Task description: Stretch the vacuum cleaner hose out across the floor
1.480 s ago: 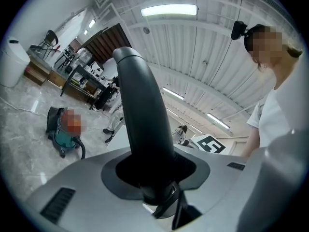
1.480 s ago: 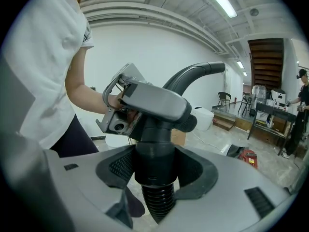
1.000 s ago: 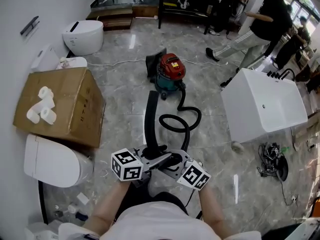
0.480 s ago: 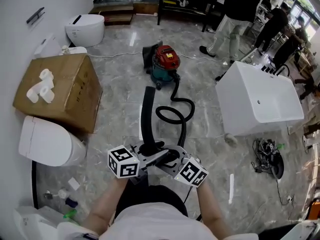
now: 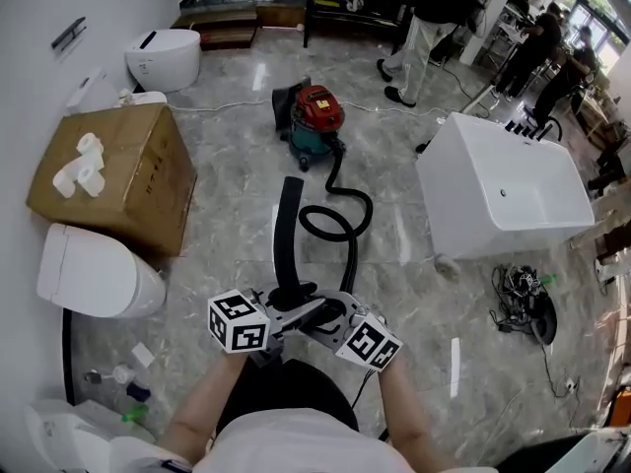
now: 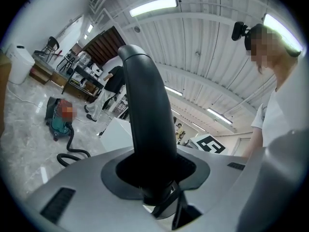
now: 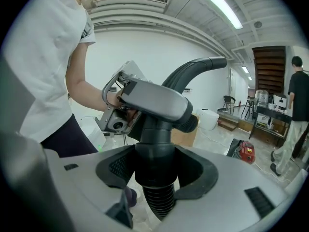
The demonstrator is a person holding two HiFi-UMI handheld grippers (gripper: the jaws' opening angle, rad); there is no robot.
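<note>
Left tongs (image 6: 153, 175) clamped round stiff wand (image 6: 145, 105); right tongs (image 7: 155, 175) round hose cuff (image 7: 154, 151). Ribbed hose (image 5: 345, 227) likely light, springy (looped on near side of canister (image 5: 315, 121)); best held at rigid ends.

Sanitary-ware showroom or workshop, loose white toilets (image 5: 94, 274) standing unplumbed on a glossy marble-look tile floor (image 5: 227, 166), freestanding white bathtub (image 5: 498, 200), cardboard box (image 5: 128, 180) topped with paper rolls (image 5: 79, 166), dark desk (image 5: 345, 8) and standing people (image 5: 434, 8) behind, ceiling strip lights (image 6: 153, 6)
</note>
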